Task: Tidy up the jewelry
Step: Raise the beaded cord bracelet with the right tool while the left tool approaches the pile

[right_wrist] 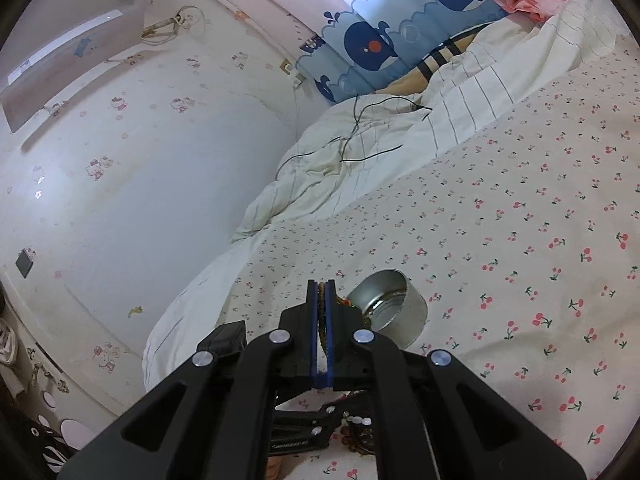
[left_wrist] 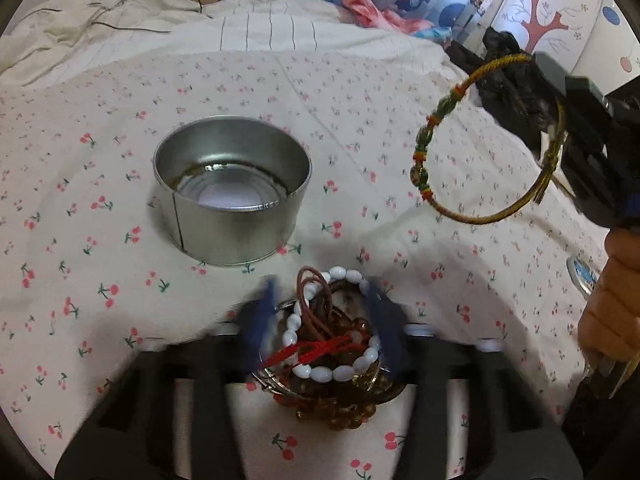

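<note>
Jewelry (left_wrist: 332, 344), a tangle of white beads, amber beads and red cord, lies on the cherry-print sheet (left_wrist: 100, 240) at six o'clock from the metal tin (left_wrist: 232, 196). My left gripper (left_wrist: 326, 316) straddles it, fingers narrow and blurred; I cannot tell whether they press. My right gripper (right_wrist: 321, 292) pinches the woven bracelet (left_wrist: 480, 140) aloft at three o'clock.

No legible text anywhere.
</note>
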`<action>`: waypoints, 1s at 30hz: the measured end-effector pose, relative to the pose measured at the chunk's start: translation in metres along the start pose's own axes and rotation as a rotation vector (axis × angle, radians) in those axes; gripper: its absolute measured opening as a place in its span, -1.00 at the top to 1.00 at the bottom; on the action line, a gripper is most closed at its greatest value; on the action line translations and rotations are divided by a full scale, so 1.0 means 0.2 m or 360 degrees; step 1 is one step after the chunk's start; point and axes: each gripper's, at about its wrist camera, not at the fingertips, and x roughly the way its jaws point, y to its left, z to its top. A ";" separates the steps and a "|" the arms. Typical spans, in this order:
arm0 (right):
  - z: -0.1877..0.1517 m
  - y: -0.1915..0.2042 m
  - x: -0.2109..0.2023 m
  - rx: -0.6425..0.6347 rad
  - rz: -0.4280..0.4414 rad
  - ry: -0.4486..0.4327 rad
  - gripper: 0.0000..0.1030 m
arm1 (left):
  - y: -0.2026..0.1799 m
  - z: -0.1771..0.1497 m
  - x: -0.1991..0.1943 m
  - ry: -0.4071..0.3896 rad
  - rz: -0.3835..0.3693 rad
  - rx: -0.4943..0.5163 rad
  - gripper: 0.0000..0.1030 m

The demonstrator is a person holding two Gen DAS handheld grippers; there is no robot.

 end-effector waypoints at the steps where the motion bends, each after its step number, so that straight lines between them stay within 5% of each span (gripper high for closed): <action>1: 0.00 0.00 0.00 0.0003 -0.0005 0.0002 0.92 | 0.02 0.00 0.01 0.0022 -0.0040 -0.0029 0.84; 16: -0.02 -0.02 0.00 0.0030 0.0036 -0.0001 0.87 | 0.07 0.07 -0.36 -0.0172 -0.0474 -0.0118 0.95; 19: -0.03 -0.02 0.02 0.0004 -0.0060 0.0044 0.87 | 0.08 0.07 -0.34 -0.0130 -0.0346 -0.0059 0.95; 22: -0.05 -0.04 0.07 0.0015 -0.0098 0.0143 0.87 | 0.14 0.04 -0.25 -0.0049 -0.0366 -0.0151 0.95; 23: -0.05 -0.03 0.08 -0.0006 -0.0129 0.0164 0.72 | 0.16 0.04 -0.22 -0.0027 -0.0334 -0.0162 0.95; 24: -0.06 -0.02 0.09 -0.0034 -0.0194 0.0177 0.20 | 0.17 0.03 -0.20 -0.0016 -0.0315 -0.0171 0.95; 26: -0.08 -0.02 0.12 -0.0089 -0.0367 0.0209 -0.36 | 0.22 0.02 -0.17 0.0009 -0.0300 -0.0219 0.92; 28: -0.12 -0.04 0.19 -0.0104 -0.0434 0.0338 -0.36 | 0.24 0.01 -0.15 0.0024 -0.0245 -0.0235 0.74; 30: -0.17 -0.03 0.25 -0.0173 -0.0441 0.0485 -0.36 | 0.28 0.01 -0.16 0.0021 -0.0222 -0.0283 0.18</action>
